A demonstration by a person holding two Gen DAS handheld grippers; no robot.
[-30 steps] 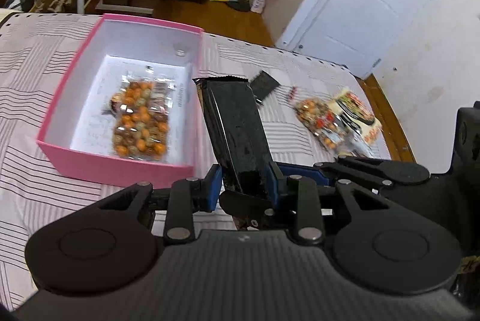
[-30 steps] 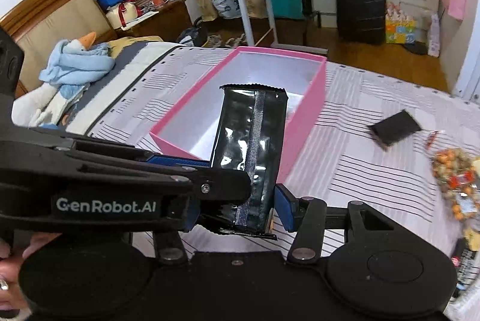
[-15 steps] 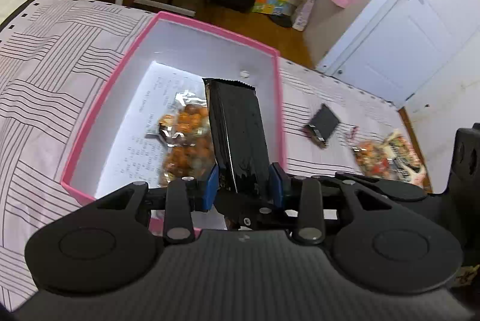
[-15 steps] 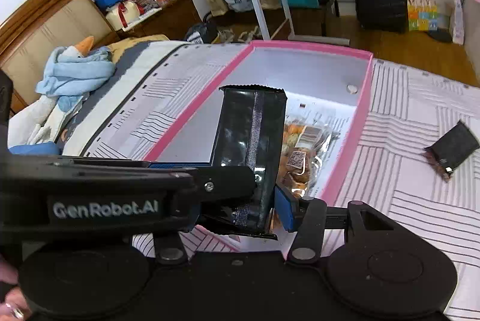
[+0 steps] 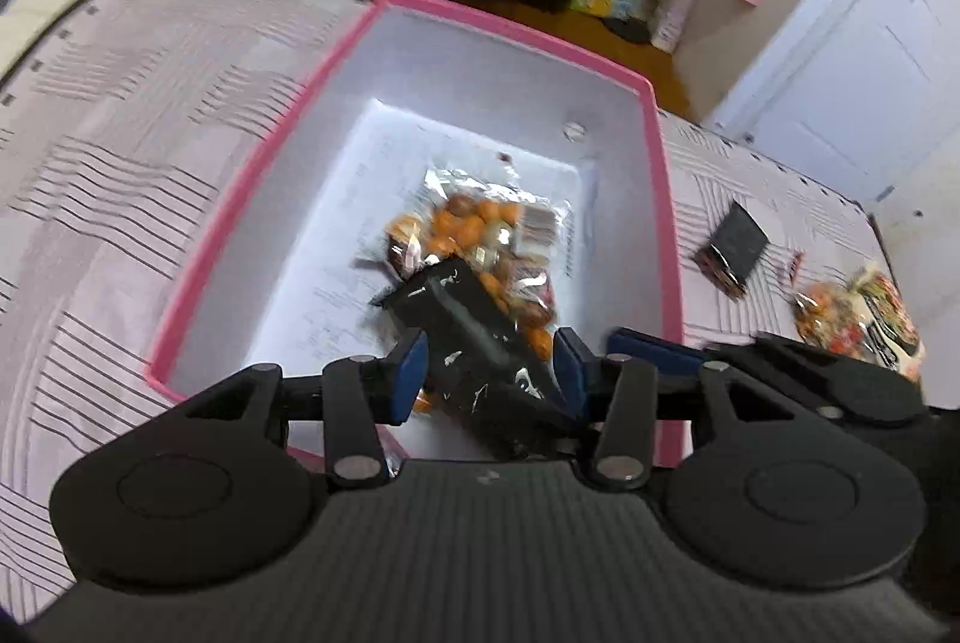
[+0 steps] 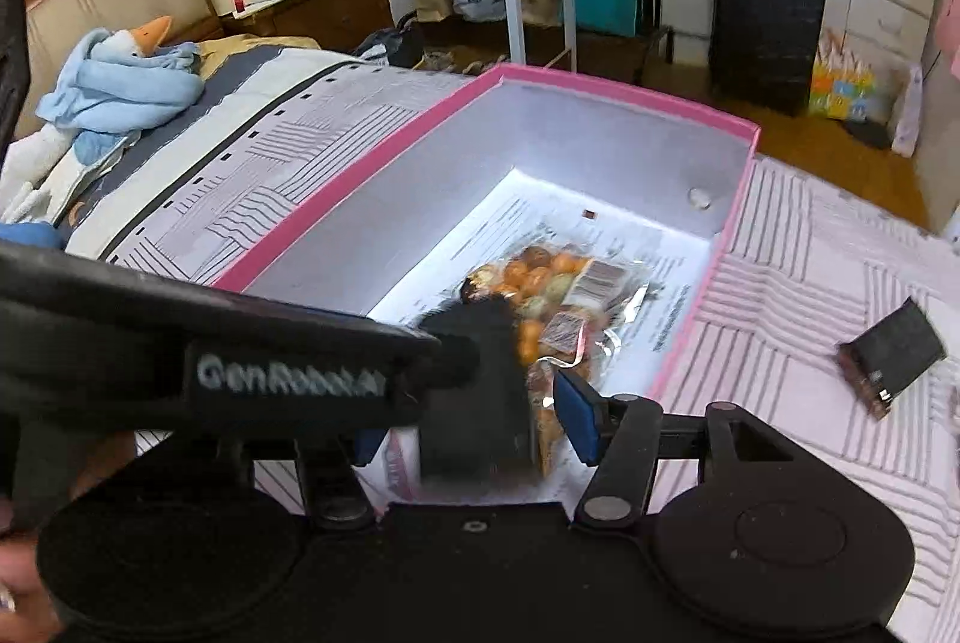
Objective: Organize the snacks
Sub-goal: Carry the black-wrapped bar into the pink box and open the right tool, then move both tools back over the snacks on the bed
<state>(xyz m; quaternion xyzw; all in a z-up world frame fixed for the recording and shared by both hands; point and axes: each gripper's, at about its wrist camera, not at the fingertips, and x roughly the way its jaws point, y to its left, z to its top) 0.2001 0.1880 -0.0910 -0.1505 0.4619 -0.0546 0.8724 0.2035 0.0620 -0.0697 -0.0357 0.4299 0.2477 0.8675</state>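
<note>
A long black snack packet (image 5: 474,337) hangs tilted and blurred over the near end of the pink box (image 5: 516,24), just above a clear bag of orange snacks (image 5: 480,223). My left gripper (image 5: 491,376) straddles the packet. Its jaws are opening, and the blue pads (image 5: 411,379) stand clear of the packet. In the right wrist view the same black packet (image 6: 480,391) sits between the jaws of my right gripper (image 6: 471,433), which are also opening. A gap shows beside its right pad (image 6: 576,424). The left gripper's body (image 6: 288,373) hides the other pad.
A small black packet (image 5: 735,247) and several colourful snack bags (image 5: 852,313) lie on the striped bed cover (image 5: 150,150) right of the box. A plush goose in a blue cloth (image 6: 120,72) lies at the bed's head. A black suitcase (image 6: 765,24) stands on the floor beyond.
Both grippers moved over the pink box and sank toward it. Their jaws widened and let go of the black packet, which tipped from upright down onto the orange snack bag.
</note>
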